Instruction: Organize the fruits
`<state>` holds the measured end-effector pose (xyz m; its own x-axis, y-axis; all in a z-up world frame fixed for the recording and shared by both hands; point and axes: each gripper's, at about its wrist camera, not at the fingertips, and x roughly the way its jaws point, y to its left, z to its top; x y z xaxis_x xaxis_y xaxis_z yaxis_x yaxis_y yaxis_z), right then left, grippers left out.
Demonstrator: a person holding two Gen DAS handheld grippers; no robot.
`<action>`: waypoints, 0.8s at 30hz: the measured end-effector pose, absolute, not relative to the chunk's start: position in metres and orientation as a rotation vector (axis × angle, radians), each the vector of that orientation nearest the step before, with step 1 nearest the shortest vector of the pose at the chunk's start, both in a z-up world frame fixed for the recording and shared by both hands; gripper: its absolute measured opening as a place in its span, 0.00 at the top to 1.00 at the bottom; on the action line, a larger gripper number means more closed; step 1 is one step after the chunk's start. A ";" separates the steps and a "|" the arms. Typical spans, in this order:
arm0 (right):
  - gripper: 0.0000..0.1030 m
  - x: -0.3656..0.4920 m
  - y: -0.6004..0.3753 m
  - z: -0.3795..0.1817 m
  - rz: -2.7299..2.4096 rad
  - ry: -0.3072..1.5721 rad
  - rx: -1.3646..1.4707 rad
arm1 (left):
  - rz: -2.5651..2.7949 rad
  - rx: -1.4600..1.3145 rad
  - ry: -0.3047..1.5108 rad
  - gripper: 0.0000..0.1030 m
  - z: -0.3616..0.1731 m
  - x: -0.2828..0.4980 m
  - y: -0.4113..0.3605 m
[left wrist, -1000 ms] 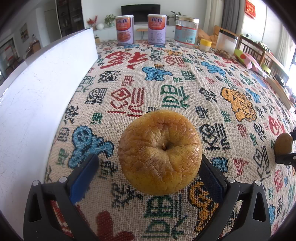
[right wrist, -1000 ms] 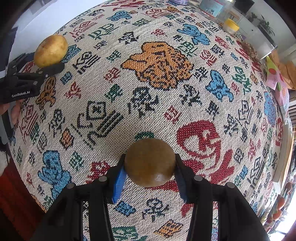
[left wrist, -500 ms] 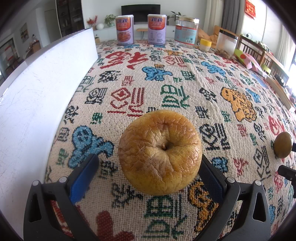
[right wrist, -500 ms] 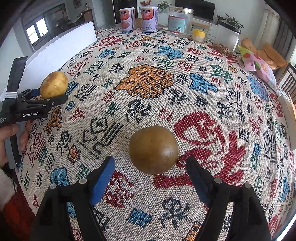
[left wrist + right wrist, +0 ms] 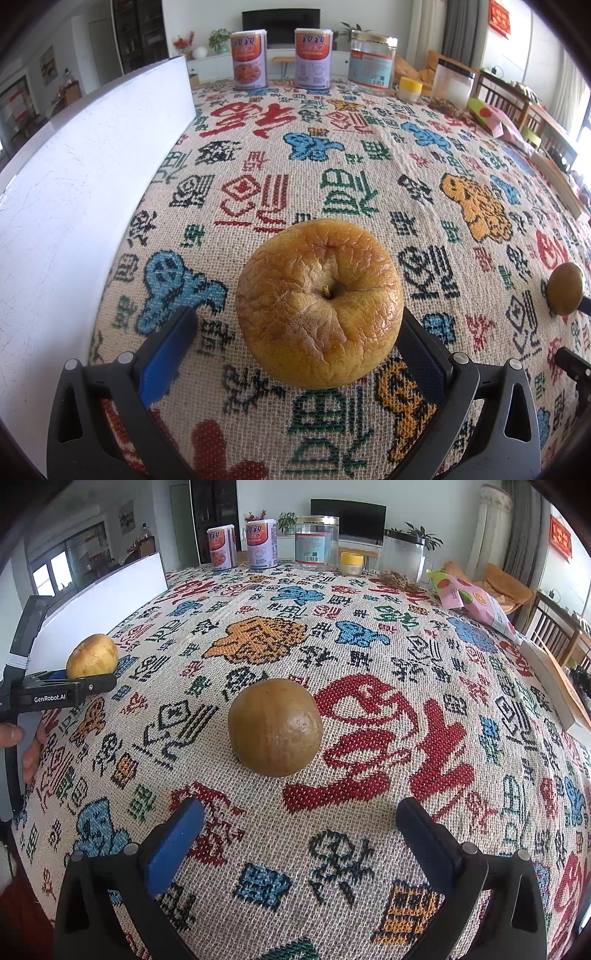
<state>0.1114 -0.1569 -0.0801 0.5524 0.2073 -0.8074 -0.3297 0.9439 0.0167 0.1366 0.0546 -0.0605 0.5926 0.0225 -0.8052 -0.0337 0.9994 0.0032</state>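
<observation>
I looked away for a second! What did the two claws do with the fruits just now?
The right claw let go of the round brown fruit, opened wide and pulled back; the fruit now sits alone on the patterned cloth. The left claw stayed open around the wrinkled yellow apple, unmoved.

A wrinkled yellow-brown apple (image 5: pixel 319 302) sits stem-up on the patterned worktop (image 5: pixel 351 147), its short stem in the dimple facing the left wrist view. A smooth, round brown fruit (image 5: pixel 274 727) rests on the cloth well apart, at about three o'clock from the apple, beside a large red woven character.
</observation>
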 end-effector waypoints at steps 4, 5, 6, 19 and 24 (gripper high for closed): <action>0.00 0.110 -0.157 -0.080 0.319 0.933 -0.143 | 0.033 -0.013 0.936 0.01 -0.060 0.136 0.054; 0.00 0.110 -0.157 -0.080 0.319 0.933 -0.143 | 0.032 -0.014 0.936 0.01 -0.060 0.136 0.055; 0.00 0.111 -0.157 -0.080 0.319 0.933 -0.142 | 0.030 -0.016 0.936 0.01 -0.060 0.136 0.055; 0.26 0.152 -0.163 -0.064 0.357 0.934 -0.003 | -0.072 -0.069 0.938 0.36 -0.049 0.136 0.055; 0.54 0.143 -0.143 -0.060 0.384 0.933 -0.044 | -0.106 -0.257 0.887 0.36 -0.021 0.099 0.082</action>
<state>0.1427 -0.1433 -0.0599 0.5329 0.3032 -0.7900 -0.3410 0.9314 0.1274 0.0987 0.0825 -0.0207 0.6290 -0.1970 -0.7521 -0.0147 0.9642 -0.2649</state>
